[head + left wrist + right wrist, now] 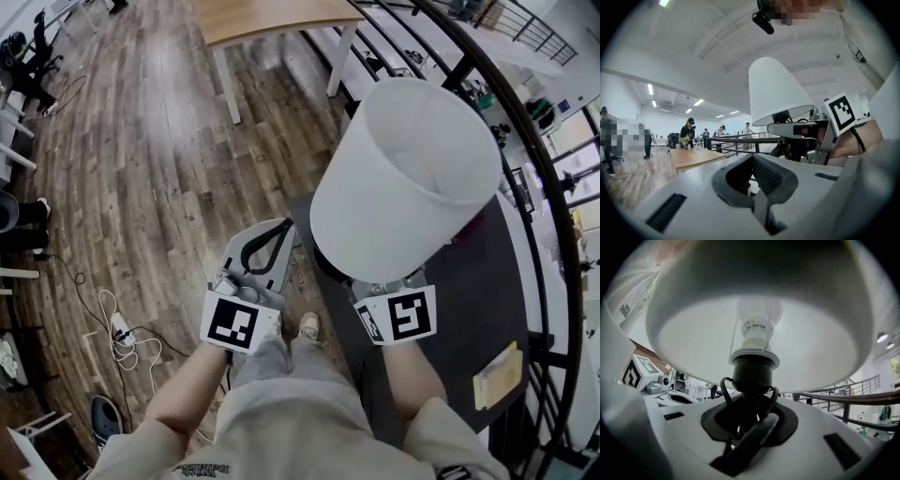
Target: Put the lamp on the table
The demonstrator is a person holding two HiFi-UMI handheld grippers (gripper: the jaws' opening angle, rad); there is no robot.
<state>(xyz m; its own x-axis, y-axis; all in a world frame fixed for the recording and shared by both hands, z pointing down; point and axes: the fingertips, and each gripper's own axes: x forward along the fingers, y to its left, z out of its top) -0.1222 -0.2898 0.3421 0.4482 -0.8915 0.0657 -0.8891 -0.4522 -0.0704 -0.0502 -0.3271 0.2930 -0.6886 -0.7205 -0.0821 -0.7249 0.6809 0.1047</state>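
Observation:
The lamp has a wide white shade [403, 178] that hides its stem in the head view. In the right gripper view the shade [759, 310] fills the top, with the bulb [757, 319] and black socket [751, 373] just above the jaws. My right gripper [752, 423] is shut on the lamp's dark stem and cord below the socket. Its marker cube [398, 314] shows under the shade. My left gripper [279, 234] is to the left of the lamp, shut and holding nothing. In the left gripper view the shade [776, 91] is to the right, above the right gripper.
A wooden table [272, 19] with white legs stands ahead on the wood floor, also in the left gripper view [693, 157]. A dark mat [469, 309] lies under the lamp. A black railing [534, 187] runs along the right. Cables [122, 333] lie at lower left. People [687, 133] stand far off.

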